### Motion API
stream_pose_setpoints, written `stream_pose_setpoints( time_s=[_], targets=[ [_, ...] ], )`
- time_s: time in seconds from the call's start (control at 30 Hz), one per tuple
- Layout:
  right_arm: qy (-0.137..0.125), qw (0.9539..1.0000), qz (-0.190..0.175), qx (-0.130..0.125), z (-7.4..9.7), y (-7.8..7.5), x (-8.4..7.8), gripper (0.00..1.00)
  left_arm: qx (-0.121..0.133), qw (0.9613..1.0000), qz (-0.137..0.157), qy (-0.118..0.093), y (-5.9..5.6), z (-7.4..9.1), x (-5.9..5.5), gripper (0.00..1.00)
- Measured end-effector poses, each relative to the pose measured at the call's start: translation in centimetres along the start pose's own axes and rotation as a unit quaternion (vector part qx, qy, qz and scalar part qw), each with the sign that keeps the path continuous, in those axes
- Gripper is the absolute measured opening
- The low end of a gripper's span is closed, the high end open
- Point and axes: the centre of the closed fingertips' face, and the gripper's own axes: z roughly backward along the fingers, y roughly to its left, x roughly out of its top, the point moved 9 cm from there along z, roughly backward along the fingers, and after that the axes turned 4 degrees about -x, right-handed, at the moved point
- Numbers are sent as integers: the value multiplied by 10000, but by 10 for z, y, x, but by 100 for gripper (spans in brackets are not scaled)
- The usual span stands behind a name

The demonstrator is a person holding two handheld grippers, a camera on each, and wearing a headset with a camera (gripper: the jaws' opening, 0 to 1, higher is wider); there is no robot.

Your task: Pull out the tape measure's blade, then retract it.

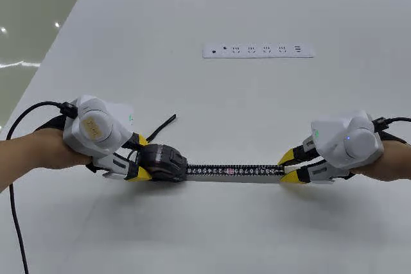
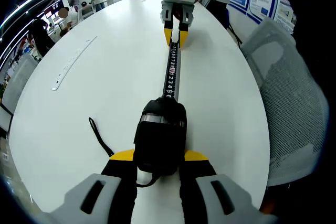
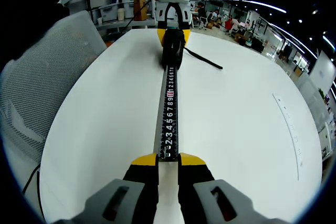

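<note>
Gripping the tape measure near the worktop's near edge, toward its left: left gripper, jaws clenched on the black body. Stretched rightward from it along that edge, low over the surface, numbers up: blade. Pinching the blade's free end: right gripper, jaws closed on it. Trailing from the tape measure toward the far edge: strap. Lying well apart, toward the far edge: power strip.

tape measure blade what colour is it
The extended blade is black with white numerals and one red mark, clearest in the right gripper view.
</note>
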Motion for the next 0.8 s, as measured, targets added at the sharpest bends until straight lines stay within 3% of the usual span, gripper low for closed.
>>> stream_pose_setpoints(
  time_s=[0.07, 0.43, 0.8],
  targets=[
    [6, 10000, 0, -2, 0, -1, -1, 12, 0, 10000, 3, -1, -3, 2, 5, 26],
    [21, 10000, -15, -8, 3, 1, -3, 12, -2, 10000, 3, 6, 1, -1, 0, 26],
    [36, 10000, -11, -31, 6, 1, -7, 12, -2, 10000, 7, 13, -3, 1, 5, 26]
  ],
)
